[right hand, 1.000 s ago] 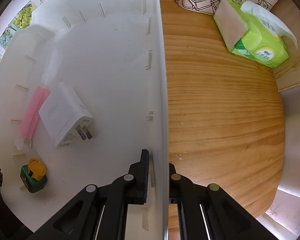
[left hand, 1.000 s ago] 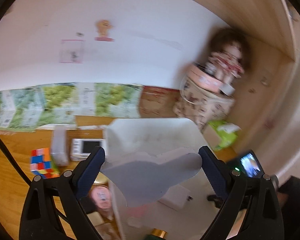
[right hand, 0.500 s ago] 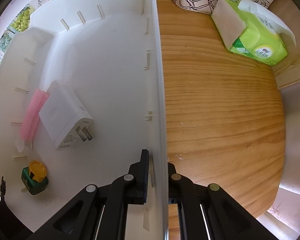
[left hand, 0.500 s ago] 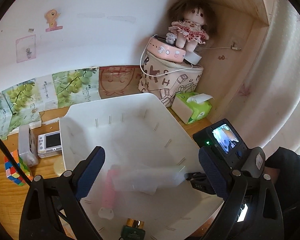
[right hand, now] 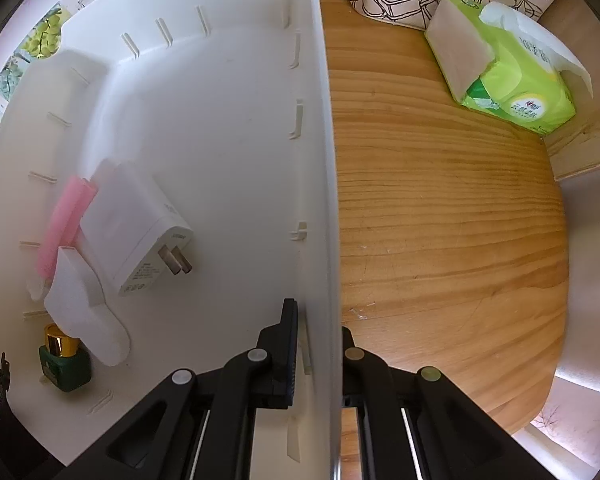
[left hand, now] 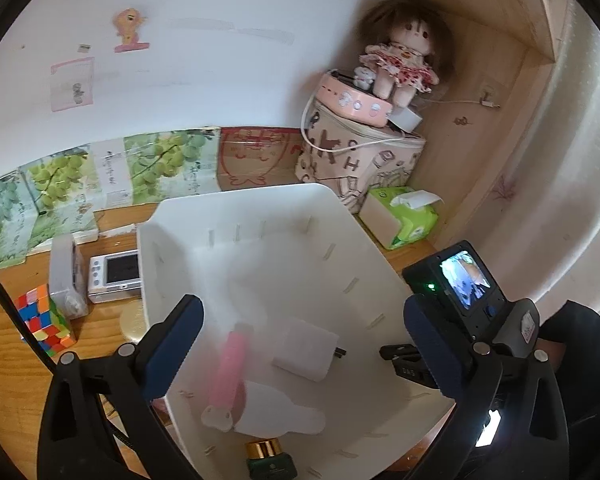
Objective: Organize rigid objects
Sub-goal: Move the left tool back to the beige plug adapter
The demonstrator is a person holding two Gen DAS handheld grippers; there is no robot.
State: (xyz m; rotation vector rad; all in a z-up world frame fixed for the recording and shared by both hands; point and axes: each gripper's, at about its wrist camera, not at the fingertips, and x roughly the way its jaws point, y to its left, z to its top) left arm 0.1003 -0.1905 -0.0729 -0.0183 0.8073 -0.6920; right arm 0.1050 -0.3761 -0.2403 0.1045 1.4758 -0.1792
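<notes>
Wooden desk [left hand: 4,364] against a white wall, seen first along the left gripper [left hand: 304,344]: its blue-padded jaws have just been opening and stand wide over a white bin [left hand: 260,208], nothing between them. Down in the bin lie a pink stick [left hand: 230,372], a white charger [left hand: 306,354] with its prongs showing, a flat white piece [left hand: 284,414] resting partly across the pink stick, and a green bottle [left hand: 270,464] with a gold cap at the near edge. Left of the bin, on the desk, sit a small camera [left hand: 116,276] and a colour cube [left hand: 44,324]. Behind the bin a doll [left hand: 400,60] perches on a patterned bag [left hand: 360,160], with a tissue pack [left hand: 400,216] beside it (green, one sheet poking up).

From the right gripper [right hand: 320,332], pointing straight down, the jaws are pinched narrow on the bin's side wall [right hand: 324,160], one finger inside, one outside. Inside, the white piece [right hand: 84,312] lies touching the charger [right hand: 136,232], overlapping the pink stick [right hand: 64,224], and just beside the green bottle [right hand: 64,360]. Outside, bare desk [right hand: 440,220] runs to the tissue pack [right hand: 508,72].
</notes>
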